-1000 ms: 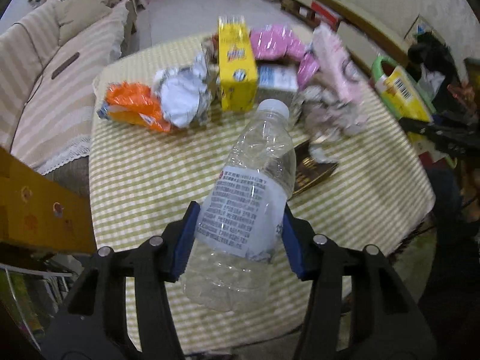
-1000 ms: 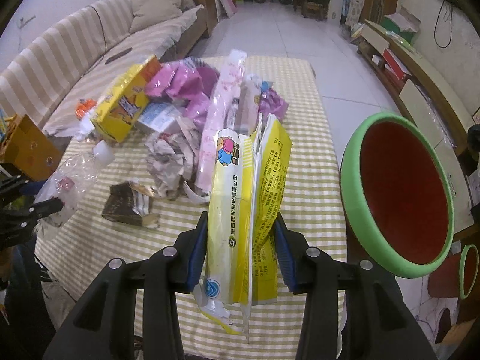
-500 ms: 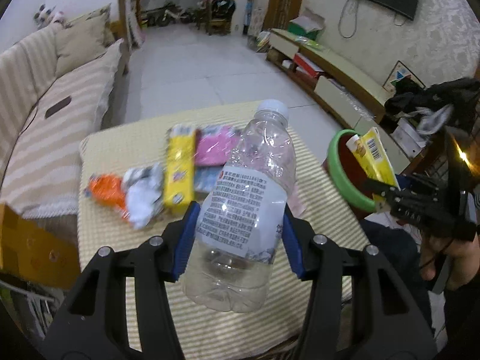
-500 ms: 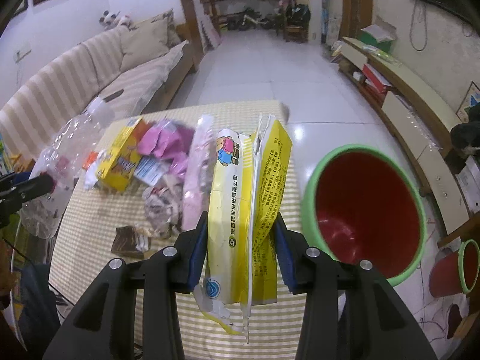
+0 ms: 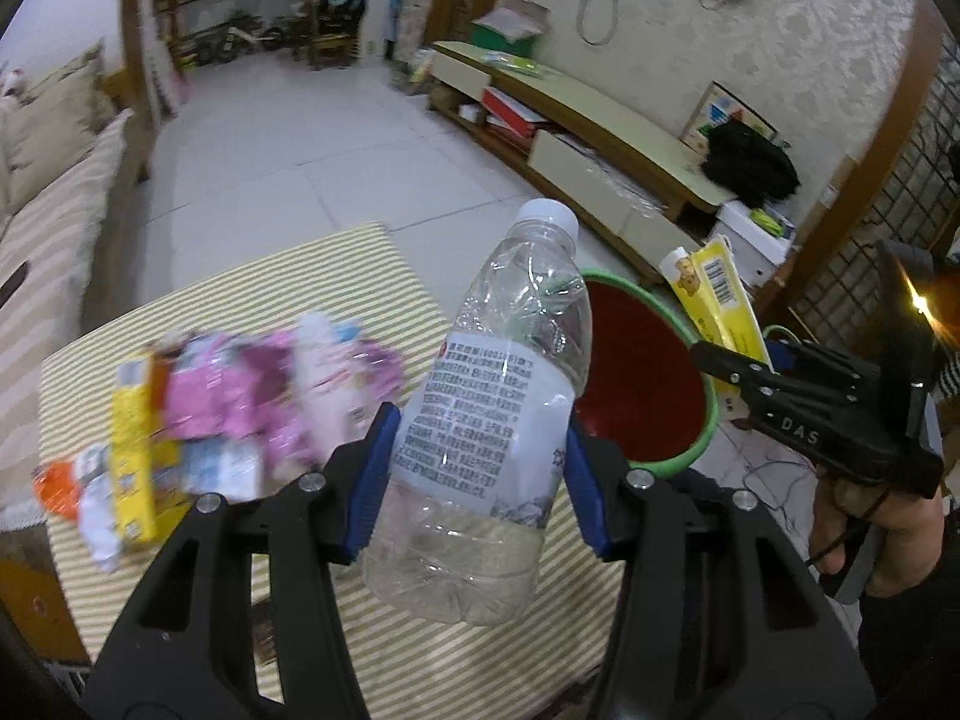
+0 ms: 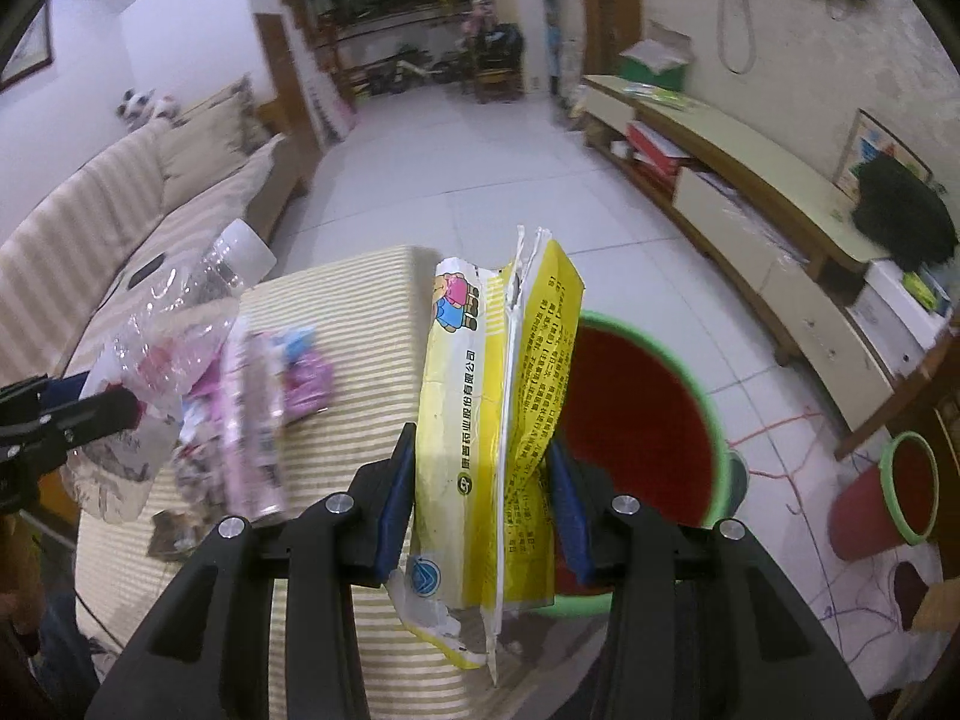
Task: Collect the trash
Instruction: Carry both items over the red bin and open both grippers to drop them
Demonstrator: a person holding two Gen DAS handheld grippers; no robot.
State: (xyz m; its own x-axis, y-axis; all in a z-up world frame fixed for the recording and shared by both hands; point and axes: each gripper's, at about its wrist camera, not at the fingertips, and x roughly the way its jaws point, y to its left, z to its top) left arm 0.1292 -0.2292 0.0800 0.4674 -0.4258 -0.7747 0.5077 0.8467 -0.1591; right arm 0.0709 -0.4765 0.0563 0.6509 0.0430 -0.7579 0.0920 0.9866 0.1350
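Gripping a crumpled clear plastic bottle (image 5: 480, 420) by its papery label, the left tongs (image 5: 477, 468) hold it above the striped bench (image 5: 360, 264), the wrappers (image 5: 240, 402) behind blurred. Right-wrist view: the right tongs (image 6: 483, 510) pinch a torn yellow foil packet (image 6: 498, 420), hiding part of the red, green-rimmed bin (image 6: 648, 420) beside the bench.

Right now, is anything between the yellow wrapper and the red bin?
Nothing visible. The right tool grips the yellow wrapper at the red bin, whose mouth looks open. The left tool holds the bottle over the table, off to the side.
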